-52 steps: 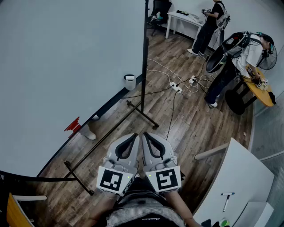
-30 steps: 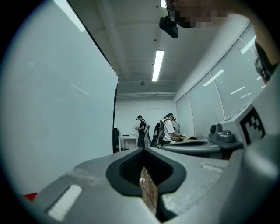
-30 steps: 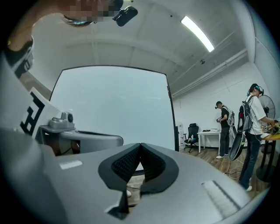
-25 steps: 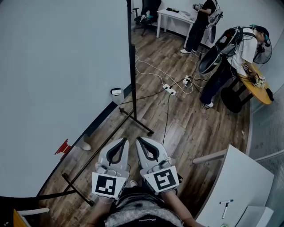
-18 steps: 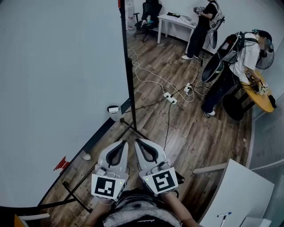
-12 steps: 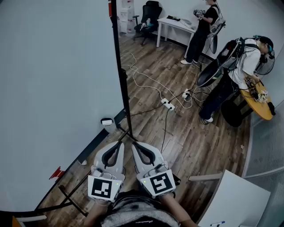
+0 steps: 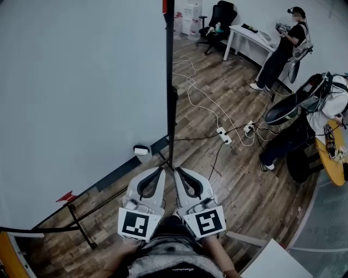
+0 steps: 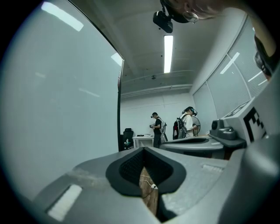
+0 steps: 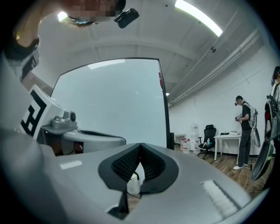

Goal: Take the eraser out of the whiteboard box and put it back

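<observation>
You hold both grippers level and side by side, low in front of your body, with their marker cubes toward you and their tips pointing at the foot of the whiteboard [image 7: 81, 81]. Your left gripper [image 7: 161, 169] is clenched tip to tip on nothing. In the left gripper view its dark ribbed pads [image 8: 129, 166] meet at the front, and only wooden floor [image 7: 217, 108] and a white cable show through the loop behind them. Your right gripper [image 7: 176, 170] sits just beside it, the two bodies nearly touching. It is clamped the same way and is empty, its pads [image 9: 124, 164] closed to a point in the right gripper view. The small white box [image 7: 141, 150] sits at the whiteboard's lower edge, just left of the black upright post [image 7: 170, 81]. It is a little beyond your left gripper's tips and apart from both grippers. The eraser cannot be made out from here, so whether it lies in that box cannot be told. A small red piece [image 7: 66, 196] sticks out from the same lower edge, farther left. Past the post, a power strip [image 7: 224, 136] with white cables lies on the floor. Two people stand well off to the right, near a white desk [image 7: 250, 38] and a round wooden table [image 7: 331, 157]. A black office chair [image 7: 220, 16] stands at the far wall.
</observation>
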Demonstrator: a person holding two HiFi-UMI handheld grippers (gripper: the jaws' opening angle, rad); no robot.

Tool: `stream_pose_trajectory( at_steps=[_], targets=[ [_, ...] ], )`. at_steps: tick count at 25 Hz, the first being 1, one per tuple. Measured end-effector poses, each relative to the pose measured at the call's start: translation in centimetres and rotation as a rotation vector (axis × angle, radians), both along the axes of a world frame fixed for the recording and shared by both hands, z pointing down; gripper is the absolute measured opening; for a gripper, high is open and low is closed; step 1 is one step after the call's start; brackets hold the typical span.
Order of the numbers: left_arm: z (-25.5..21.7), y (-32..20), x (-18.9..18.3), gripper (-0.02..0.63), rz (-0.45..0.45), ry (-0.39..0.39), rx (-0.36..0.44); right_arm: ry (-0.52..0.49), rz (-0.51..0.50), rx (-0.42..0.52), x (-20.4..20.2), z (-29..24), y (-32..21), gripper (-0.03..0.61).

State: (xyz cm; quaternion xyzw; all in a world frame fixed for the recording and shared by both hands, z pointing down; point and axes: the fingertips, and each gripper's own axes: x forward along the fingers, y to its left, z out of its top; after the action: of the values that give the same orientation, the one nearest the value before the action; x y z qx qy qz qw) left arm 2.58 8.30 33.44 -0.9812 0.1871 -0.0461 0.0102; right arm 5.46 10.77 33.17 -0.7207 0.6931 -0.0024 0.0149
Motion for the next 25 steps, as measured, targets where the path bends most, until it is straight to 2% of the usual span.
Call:
stream_pose_trajectory(
  at_steps=[5, 9, 12, 15, 17, 22, 25],
  targets=[
    [0.6, -2.5, -1.3, 0.002, -0.091, 0.029, -0.048, 0.023, -0.095, -0.027, -0.6, 1.2, -2.9, 0.002],
    [1.3, -4.6, -2.1, 0.002, -0.148, -0.015, -0.027, -0.001, -0.139, -0.030, -1.1, 1.5, -4.6, 0.002],
    [1.2, -5.6, -1.1, 0.002, -0.121, -0.001, -0.018, 0.002, -0.132, -0.032, -0.2, 1.1, -5.6, 0.002],
    [0.7, -7.5, -0.9, 0.002, -0.082, 0.015, -0.043, 0.019, -0.124, -0.049, -0.3, 1.4, -7.8, 0.002],
    [0.6, -8.6, -1.5, 0.002, -0.079, 0.014, -0.059, 0.012, -0.131, -0.055, -0.9, 1.3, -9.0, 0.002],
    [0.0, -11.0, -1.1, 0.002, -0.076, 0.025, -0.014, 0.025, -0.121, -0.041, -0.7, 0.4, -11.0, 0.002],
    [0.2, -13.6, -1.9, 0.002, -0.094, 0.039, -0.027, 0.021, -0.117, -0.049, -1.5, 0.4, -13.6, 0.002]
  ],
)
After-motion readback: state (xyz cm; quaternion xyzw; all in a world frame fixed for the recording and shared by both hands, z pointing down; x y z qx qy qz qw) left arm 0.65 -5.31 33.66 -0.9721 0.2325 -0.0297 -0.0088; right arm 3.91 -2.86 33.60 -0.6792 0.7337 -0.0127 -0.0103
